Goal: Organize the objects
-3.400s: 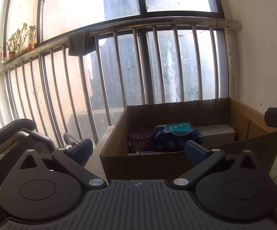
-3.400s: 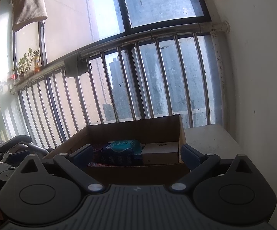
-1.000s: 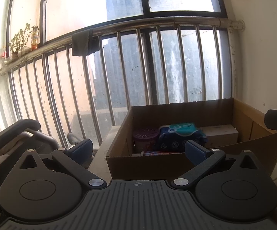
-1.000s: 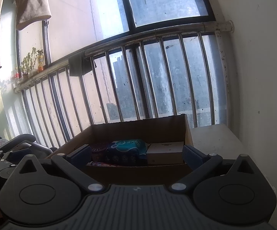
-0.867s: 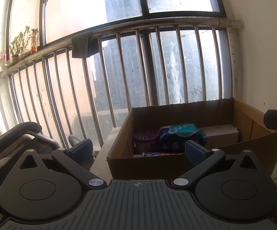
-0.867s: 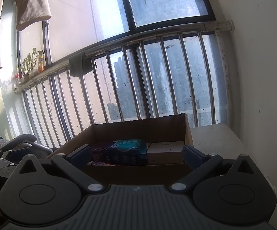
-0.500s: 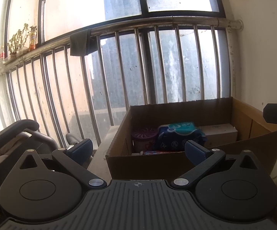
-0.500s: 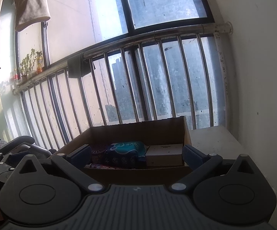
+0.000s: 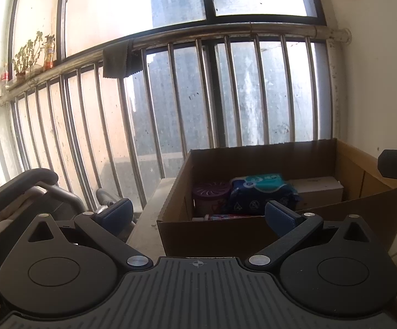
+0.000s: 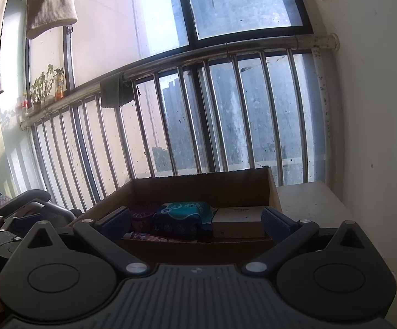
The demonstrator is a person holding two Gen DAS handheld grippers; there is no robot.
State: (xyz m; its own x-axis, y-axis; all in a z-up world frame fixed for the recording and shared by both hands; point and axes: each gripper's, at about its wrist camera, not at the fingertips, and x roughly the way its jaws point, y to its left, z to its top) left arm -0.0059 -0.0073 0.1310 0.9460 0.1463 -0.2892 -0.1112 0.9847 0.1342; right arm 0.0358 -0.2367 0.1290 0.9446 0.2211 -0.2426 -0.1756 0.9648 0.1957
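Before cardboard box (image 9: 256,235): both grippers level, empty.
Left gripper (image 9: 198,213): fingers spread.
Right gripper (image 10: 197,220): fingers spread.
Surface: pale ledge (image 10: 308,200) below railing (image 10: 225,52).

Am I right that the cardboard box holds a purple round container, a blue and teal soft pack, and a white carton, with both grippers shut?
Not quite: both grippers are open. The left gripper and right gripper have jaws spread wide, holding nothing, as each wrist view shows. The cardboard box does hold the purple round container, blue and teal soft pack and white carton.
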